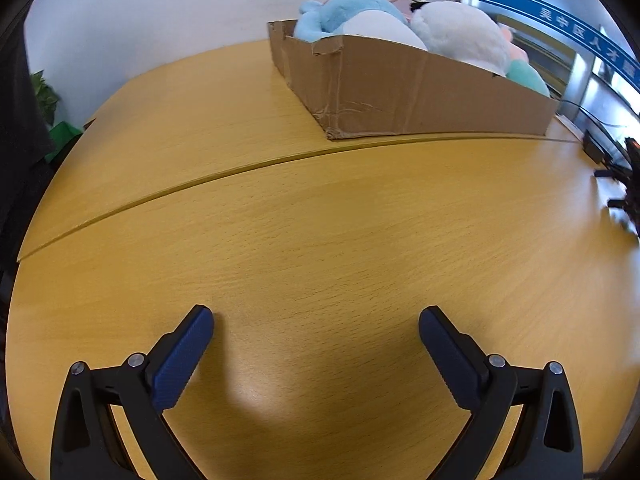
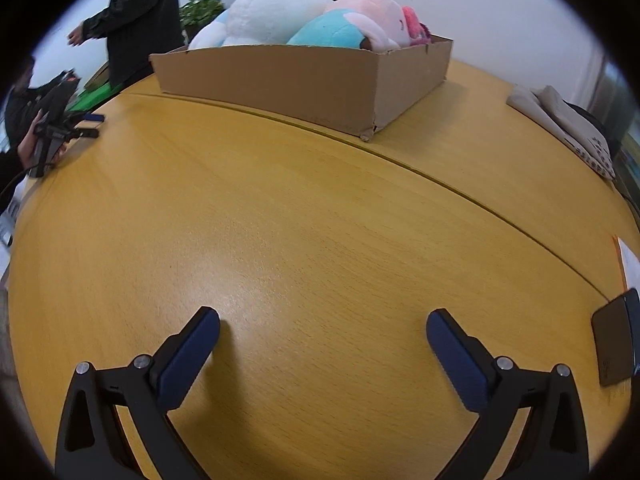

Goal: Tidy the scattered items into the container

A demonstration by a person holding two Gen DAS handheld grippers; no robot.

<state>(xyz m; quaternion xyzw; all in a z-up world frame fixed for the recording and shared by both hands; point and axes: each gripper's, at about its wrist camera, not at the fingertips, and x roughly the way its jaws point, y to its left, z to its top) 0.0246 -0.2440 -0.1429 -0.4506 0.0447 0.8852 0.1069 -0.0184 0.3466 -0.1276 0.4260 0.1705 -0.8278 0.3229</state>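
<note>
With every soft toy in view already piled in the cardboard box (image 1: 400,92), the tidying looks finished or close to it; no loose toy shows on the table (image 1: 320,220) in either view; the next move, as I judge it, calls only for a check of the table edges for a missed item, else parking both tools. Left gripper (image 1: 316,318) spread wide, nothing between its blue pads, pointing down at bare wood; right gripper (image 2: 323,320) equally wide and empty, also over bare wood. Box sits at the far side just past a seam in the tabletop; blue toy (image 1: 344,12) and white toy (image 1: 460,32) stick up above its rim; pink toy (image 2: 380,12) beside them. Table is light wood grain, glossy; dark phone-like slab (image 2: 616,344) at right edge; folded grey cloth (image 2: 560,120) far right; a person in dark clothes (image 2: 140,12) stands behind, potted plant (image 2: 200,8) near a white wall.
</note>
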